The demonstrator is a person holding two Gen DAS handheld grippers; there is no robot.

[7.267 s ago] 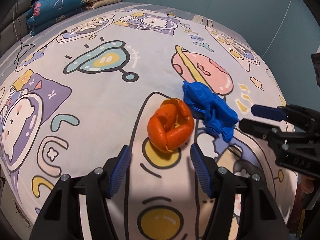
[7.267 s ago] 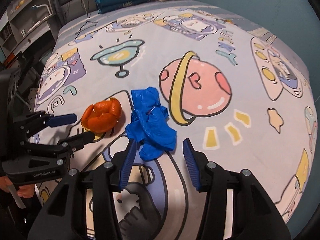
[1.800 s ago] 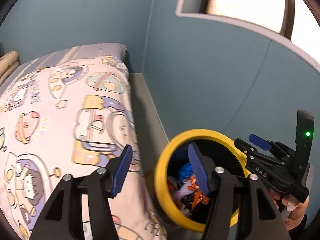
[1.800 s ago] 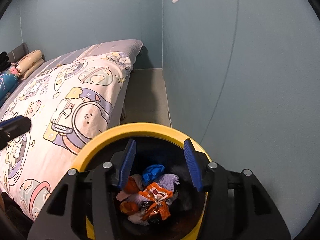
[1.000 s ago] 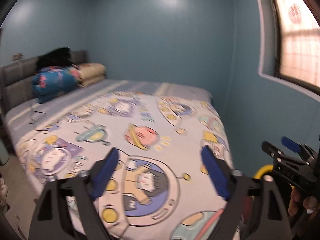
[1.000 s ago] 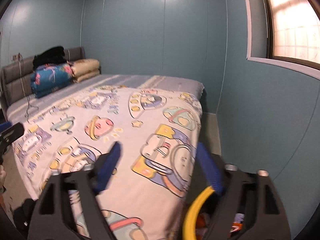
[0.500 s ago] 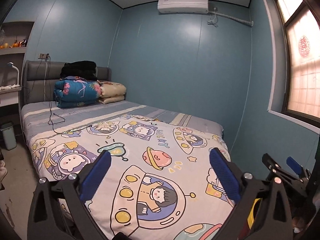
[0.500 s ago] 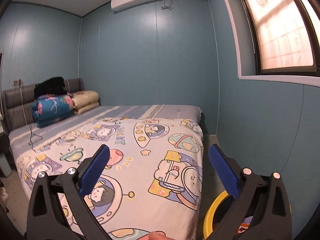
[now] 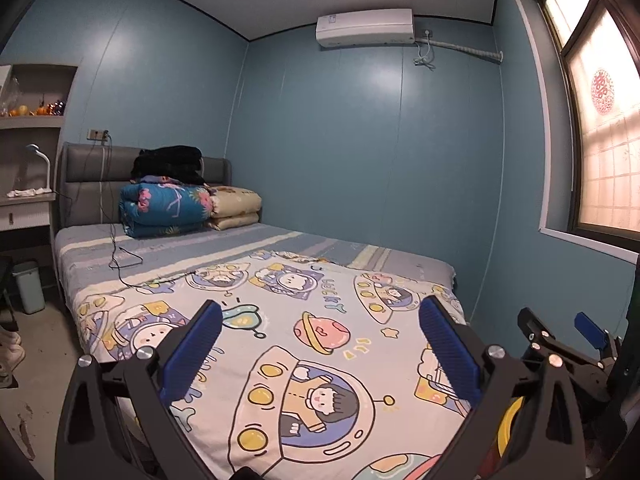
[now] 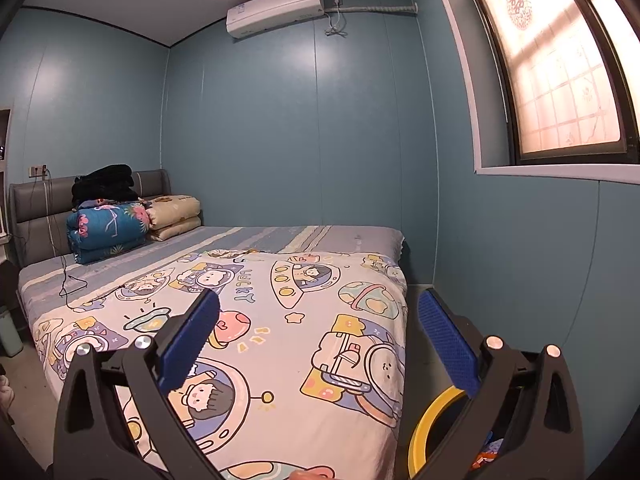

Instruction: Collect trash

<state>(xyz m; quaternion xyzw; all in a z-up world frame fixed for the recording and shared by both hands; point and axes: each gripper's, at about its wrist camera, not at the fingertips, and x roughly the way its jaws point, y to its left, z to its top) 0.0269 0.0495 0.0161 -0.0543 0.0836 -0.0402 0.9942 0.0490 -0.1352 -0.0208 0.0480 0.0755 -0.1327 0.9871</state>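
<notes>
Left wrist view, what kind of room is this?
A bedroom, most likely in a home: a bed with a cartoon space-print cover, folded quilts stacked against a padded headboard, and a wall air conditioner above.

Left gripper (image 9: 320,350): matt black plastic frame, ribbed blue pads (image 9: 191,354), shiny metal screw heads. Right gripper (image 10: 318,342): same matt black plastic, blue pads (image 10: 448,342) with fine grid texture. Yellow bin rim (image 10: 430,426), near right: smooth glossy plastic. Bedsheet (image 10: 288,320): soft matt printed cloth. Folded quilts (image 9: 166,208), far left: puffy printed cloth. Headboard (image 9: 82,184): smooth grey padded upholstery, leather-like. Walls (image 9: 360,152): smooth blue panels, slight sheen. Air conditioner (image 9: 364,28): white glossy plastic. Window (image 10: 556,76): dark frame, frosted translucent pane.
</notes>
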